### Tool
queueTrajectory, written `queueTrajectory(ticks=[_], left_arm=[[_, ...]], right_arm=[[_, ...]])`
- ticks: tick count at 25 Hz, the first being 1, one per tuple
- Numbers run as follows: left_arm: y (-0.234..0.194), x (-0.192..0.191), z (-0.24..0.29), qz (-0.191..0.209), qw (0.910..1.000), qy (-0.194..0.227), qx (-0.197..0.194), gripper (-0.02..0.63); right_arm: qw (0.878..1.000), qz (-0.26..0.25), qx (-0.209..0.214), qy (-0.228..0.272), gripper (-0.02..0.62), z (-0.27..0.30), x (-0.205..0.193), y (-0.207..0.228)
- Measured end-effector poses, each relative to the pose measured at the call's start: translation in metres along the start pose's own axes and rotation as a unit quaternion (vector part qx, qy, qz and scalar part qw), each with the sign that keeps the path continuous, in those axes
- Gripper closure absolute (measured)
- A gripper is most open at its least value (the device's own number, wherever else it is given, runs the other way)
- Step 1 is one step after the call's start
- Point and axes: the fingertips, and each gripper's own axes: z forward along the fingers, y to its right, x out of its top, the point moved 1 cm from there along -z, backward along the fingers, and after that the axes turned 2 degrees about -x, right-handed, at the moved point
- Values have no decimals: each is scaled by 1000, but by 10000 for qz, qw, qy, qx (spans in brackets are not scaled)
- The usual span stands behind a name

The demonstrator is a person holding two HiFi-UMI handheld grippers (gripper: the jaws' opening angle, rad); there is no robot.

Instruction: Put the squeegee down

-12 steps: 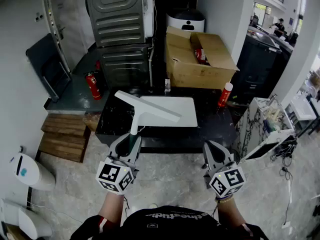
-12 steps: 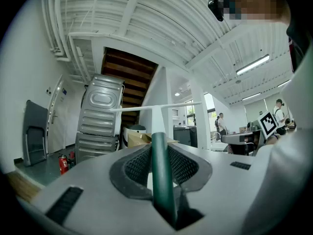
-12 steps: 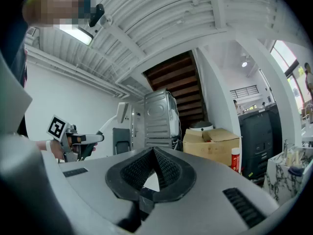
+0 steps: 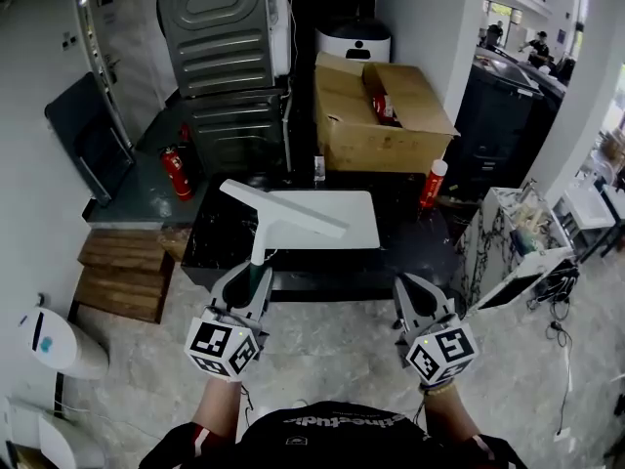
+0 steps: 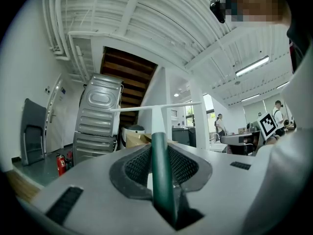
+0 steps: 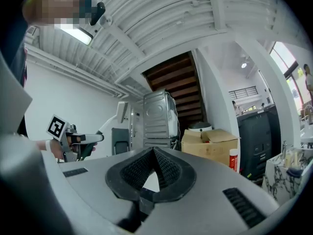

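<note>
Left gripper view: your left claw [image 5: 157,153] clamps the green-handled white squeegee [image 5: 155,117] above the black table [image 4: 415,252], right claw [image 6: 154,153] closed, empty; set-down outstanding.

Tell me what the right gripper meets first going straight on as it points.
Probably the grey ribbed metal machine, dead ahead of the right gripper and left of the brown cardboard box; depth is unclear.

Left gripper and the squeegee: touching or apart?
Touching. The left gripper view shows the left gripper shut on the squeegee: its green handle sits pinched between the jaws.
</note>
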Motion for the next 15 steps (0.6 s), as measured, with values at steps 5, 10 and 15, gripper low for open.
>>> queueTrajectory(ticks=[5, 10, 15], left_arm=[[7, 0, 1, -28, 10000, -4, 18, 506], [19, -3, 9, -126, 9999, -2, 22, 508], [42, -3, 24, -105, 9999, 1, 19, 508]], right_arm=[[9998, 172, -65, 90, 557, -6, 1, 10], [9999, 136, -38, 50, 557, -17, -1, 23], [9998, 198, -95, 5, 557, -32, -3, 51]])
